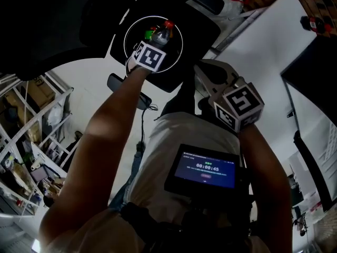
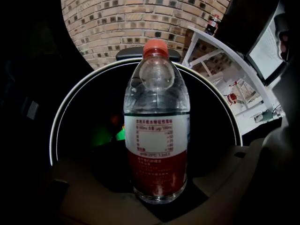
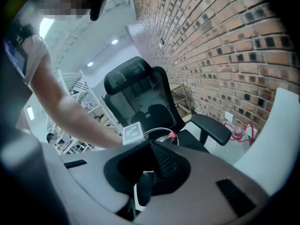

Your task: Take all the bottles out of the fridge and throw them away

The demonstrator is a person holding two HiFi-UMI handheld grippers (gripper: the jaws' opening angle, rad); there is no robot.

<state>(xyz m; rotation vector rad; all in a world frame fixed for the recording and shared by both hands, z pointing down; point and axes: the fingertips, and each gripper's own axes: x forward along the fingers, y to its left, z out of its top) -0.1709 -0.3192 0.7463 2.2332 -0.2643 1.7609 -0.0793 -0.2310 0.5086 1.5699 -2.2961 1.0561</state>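
The left gripper [image 1: 151,50], clamping the bottle [image 2: 157,125] above the bin [image 2: 51,139], should let go over its middle, while the closed, empty right gripper [image 3: 154,168] waits at 4 o'clock.

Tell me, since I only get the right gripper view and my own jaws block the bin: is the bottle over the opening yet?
Observer: Yes. In the left gripper view the bottle hangs inside the circle of the bin, red cap pointing down into it.
Operator: Is it firmly held?
Observer: The left gripper has its jaws clamped on the bottle near its base.
Operator: Anything in the bin already?
Observer: Something green lies inside it, too dark to name.
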